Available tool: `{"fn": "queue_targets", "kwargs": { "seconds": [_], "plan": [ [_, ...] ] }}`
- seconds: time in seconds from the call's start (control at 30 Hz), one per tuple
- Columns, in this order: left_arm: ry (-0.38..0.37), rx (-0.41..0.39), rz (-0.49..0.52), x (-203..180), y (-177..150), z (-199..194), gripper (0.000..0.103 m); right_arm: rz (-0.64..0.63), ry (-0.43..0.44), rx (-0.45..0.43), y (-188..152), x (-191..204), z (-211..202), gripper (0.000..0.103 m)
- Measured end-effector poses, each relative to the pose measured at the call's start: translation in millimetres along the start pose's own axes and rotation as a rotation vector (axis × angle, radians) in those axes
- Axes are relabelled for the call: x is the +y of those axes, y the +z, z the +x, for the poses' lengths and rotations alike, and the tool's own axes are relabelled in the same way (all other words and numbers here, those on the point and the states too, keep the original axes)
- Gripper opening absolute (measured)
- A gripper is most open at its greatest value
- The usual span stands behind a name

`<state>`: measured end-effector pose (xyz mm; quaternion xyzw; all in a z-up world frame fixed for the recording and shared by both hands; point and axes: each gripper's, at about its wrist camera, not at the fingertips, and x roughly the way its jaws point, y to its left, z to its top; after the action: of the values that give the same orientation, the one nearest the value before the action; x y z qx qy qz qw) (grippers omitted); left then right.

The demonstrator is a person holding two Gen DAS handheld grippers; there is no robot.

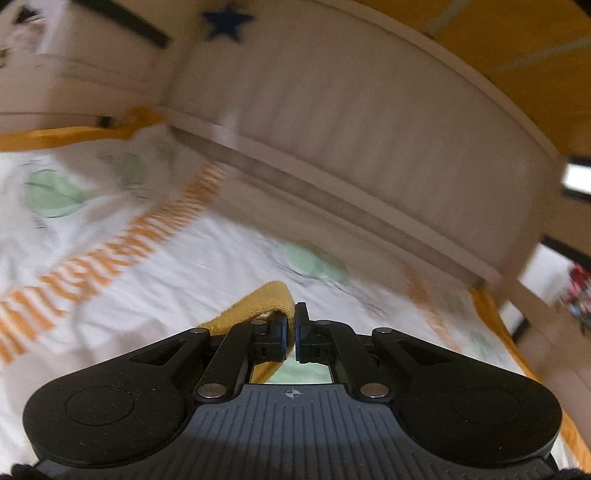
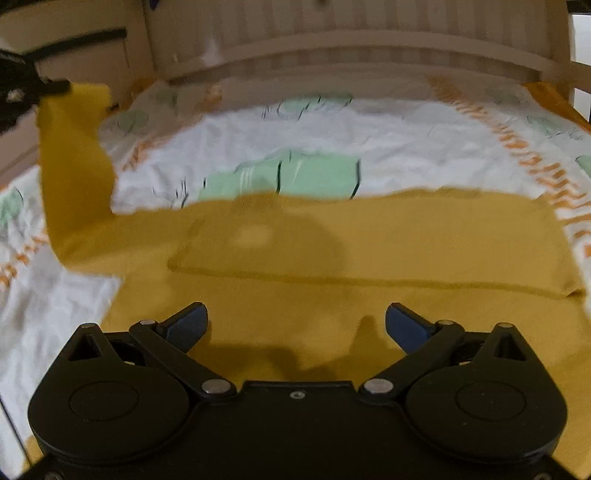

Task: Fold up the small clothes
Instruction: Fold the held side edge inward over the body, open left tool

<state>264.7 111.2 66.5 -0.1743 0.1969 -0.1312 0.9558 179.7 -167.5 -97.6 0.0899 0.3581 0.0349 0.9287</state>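
Observation:
A mustard-yellow garment (image 2: 332, 251) lies spread on the bed, with one part folded over across its middle. Its left end is lifted off the sheet as a hanging strip (image 2: 74, 147). My left gripper (image 2: 55, 88) is seen at the far left of the right wrist view, pinching the top of that strip. In the left wrist view the same gripper (image 1: 290, 332) is shut on a fold of the yellow fabric (image 1: 258, 302), held above the bed. My right gripper (image 2: 295, 326) hovers over the near part of the garment, open, with nothing between its fingers.
The bed sheet (image 2: 406, 147) is white with green shapes and orange stripes. A padded beige headboard (image 1: 369, 140) runs along the far side. Pale furniture (image 2: 74, 48) stands at the back left, and a dark star shape (image 1: 226, 22) marks the wall.

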Motion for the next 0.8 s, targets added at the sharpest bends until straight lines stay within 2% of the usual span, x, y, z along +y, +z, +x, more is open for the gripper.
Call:
{"fn": "queue_targets", "kwargs": {
  "seconds": [0.1, 0.27, 0.33, 0.6, 0.7, 0.77, 0.8],
  "plan": [
    [-0.061, 0.050, 0.030, -35.6, -18.5, 13.9, 0.003, -0.020, -0.004, -0.005, 10.3, -22.0, -17.9, 0.102],
    [-0.104, 0.151, 0.119, -82.2, -58.9, 44.1, 0.003, -0.063, -0.038, 0.004, 15.1, -55.6, -43.0, 0.102],
    [-0.124, 0.200, 0.123, -94.4, -75.1, 55.6, 0.003, -0.058, -0.043, 0.020, 15.7, -67.2, -45.5, 0.102],
    [-0.156, 0.395, 0.227, -132.6, -132.8, 87.6, 0.006, 0.087, -0.068, 0.100, 14.5, -111.8, -30.9, 0.102],
    [-0.181, 0.436, 0.272, -142.8, -143.1, 88.2, 0.013, 0.115, -0.068, 0.131, 10.8, -120.7, -30.3, 0.102],
    [-0.199, 0.455, 0.294, -147.9, -146.1, 88.1, 0.028, 0.139, -0.068, 0.136, 11.4, -125.6, -28.7, 0.102],
    [-0.203, 0.454, 0.303, -151.2, -145.8, 86.9, 0.028, 0.150, -0.069, 0.136, 10.8, -127.6, -28.9, 0.102]
  ]
}}
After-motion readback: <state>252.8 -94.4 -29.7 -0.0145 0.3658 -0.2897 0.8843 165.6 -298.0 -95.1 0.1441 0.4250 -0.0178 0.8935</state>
